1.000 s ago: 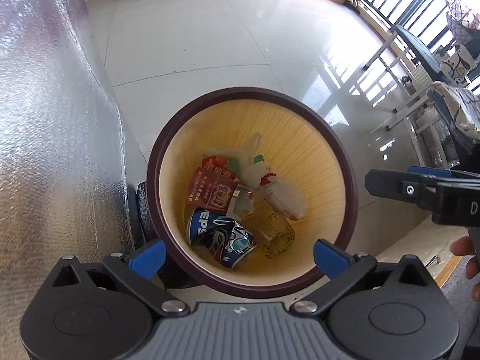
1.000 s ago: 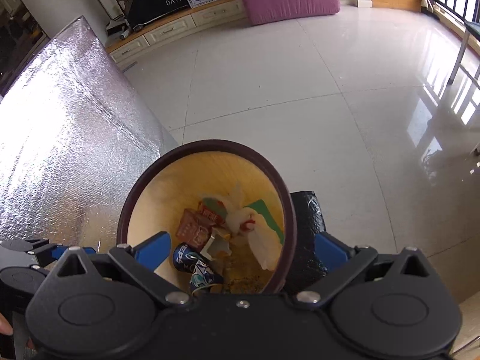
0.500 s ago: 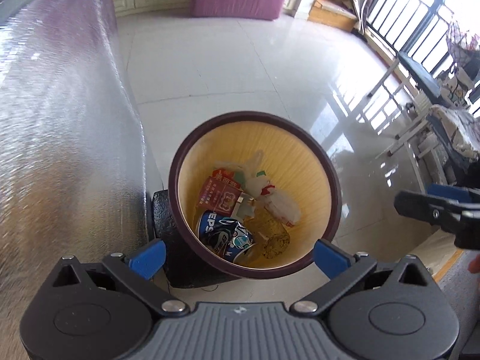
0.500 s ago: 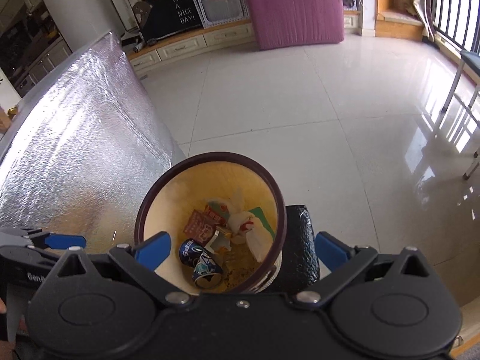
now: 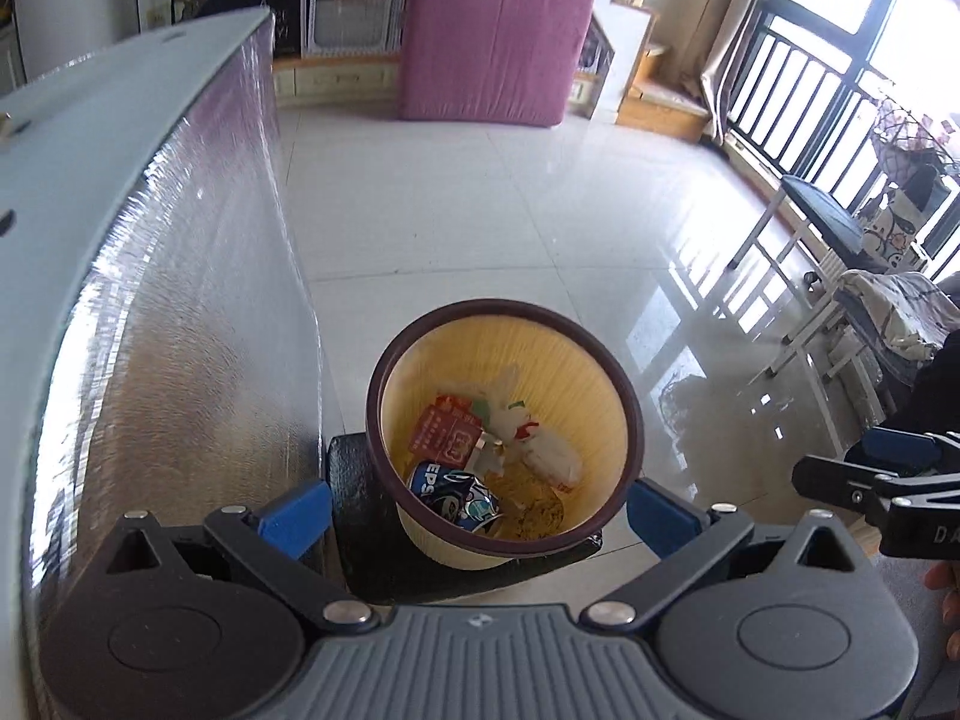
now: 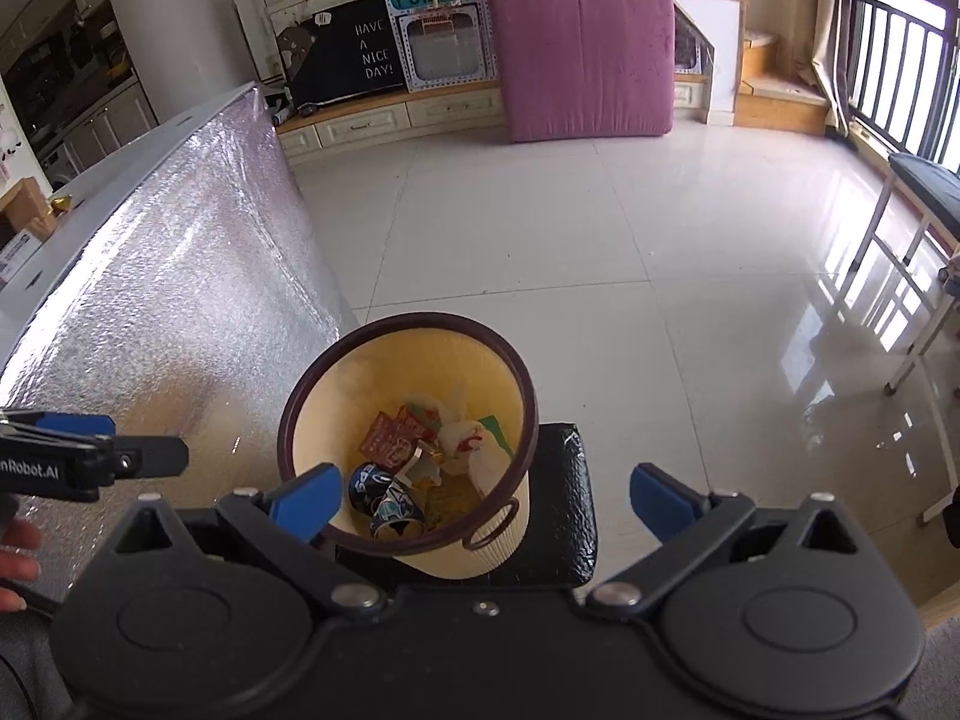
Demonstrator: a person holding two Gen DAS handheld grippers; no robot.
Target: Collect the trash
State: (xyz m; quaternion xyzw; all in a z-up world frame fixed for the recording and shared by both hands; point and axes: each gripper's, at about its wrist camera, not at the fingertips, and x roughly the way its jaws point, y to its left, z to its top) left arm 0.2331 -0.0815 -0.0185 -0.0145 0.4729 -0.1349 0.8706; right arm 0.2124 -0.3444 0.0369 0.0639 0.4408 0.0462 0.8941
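Left wrist view: left gripper (image 5: 479, 507) jaws spread wide, empty, over bin (image 5: 624, 396) at lower centre; can (image 5: 454, 495), red packet (image 5: 444, 435) and white wrappers (image 5: 543, 450) inside. Foil panel (image 5: 180, 330) fills the left; right gripper (image 5: 864, 489) at right edge, cut off. Right wrist view: right gripper (image 6: 480, 495) jaws wide, empty; bin (image 6: 522, 384) shows a side handle hole and sits on a black mat (image 6: 564, 516). Left gripper (image 6: 90, 462) at left edge, jaw state unclear here.

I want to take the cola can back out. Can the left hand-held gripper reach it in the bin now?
Probably yes. The bin has no lid, the can lies on top of the other trash, and the left hand-held gripper is open and empty above it.
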